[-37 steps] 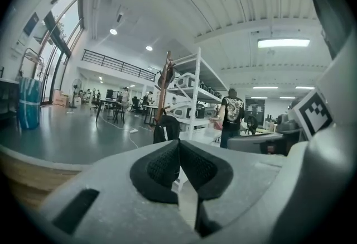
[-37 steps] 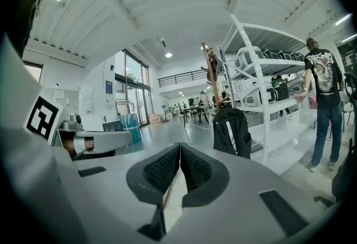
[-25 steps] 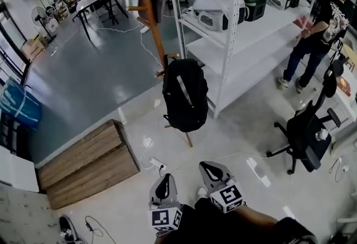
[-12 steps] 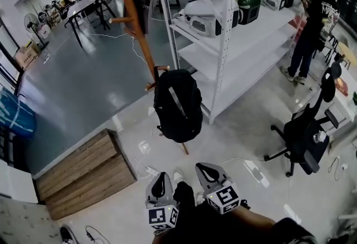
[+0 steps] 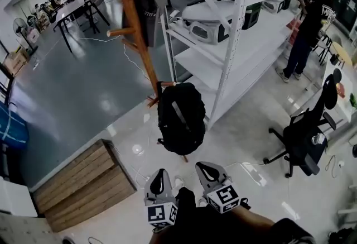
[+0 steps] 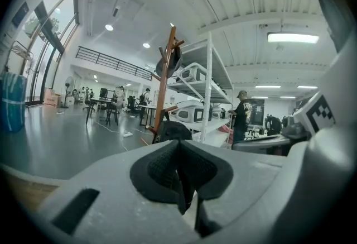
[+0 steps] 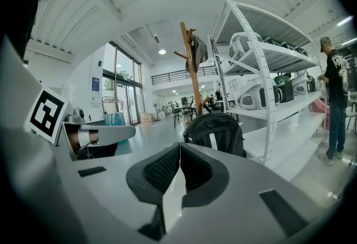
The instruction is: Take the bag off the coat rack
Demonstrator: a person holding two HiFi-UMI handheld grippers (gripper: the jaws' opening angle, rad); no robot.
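A black backpack (image 5: 181, 118) with a pale stripe hangs from a low peg of the wooden coat rack (image 5: 134, 30), its bottom close to the floor. The right gripper view shows the same backpack (image 7: 216, 133) straight ahead, and the left gripper view shows it (image 6: 172, 132) small beside the rack pole (image 6: 165, 81). A dark garment (image 5: 146, 11) hangs higher on the rack. My left gripper (image 5: 159, 183) and right gripper (image 5: 207, 172) are held low near my body, short of the bag. Both are shut with nothing between the jaws.
White metal shelving (image 5: 234, 25) with appliances stands right behind the rack. A black office chair (image 5: 304, 139) is at the right, and a person (image 5: 304, 30) stands by the shelves. A wooden platform (image 5: 83, 184) lies at the left. Cables and a power strip (image 5: 146, 170) run across the floor.
I have come closer to the rack: the backpack and pole look larger and have shifted slightly in the head view. Both grippers stay shut and low.
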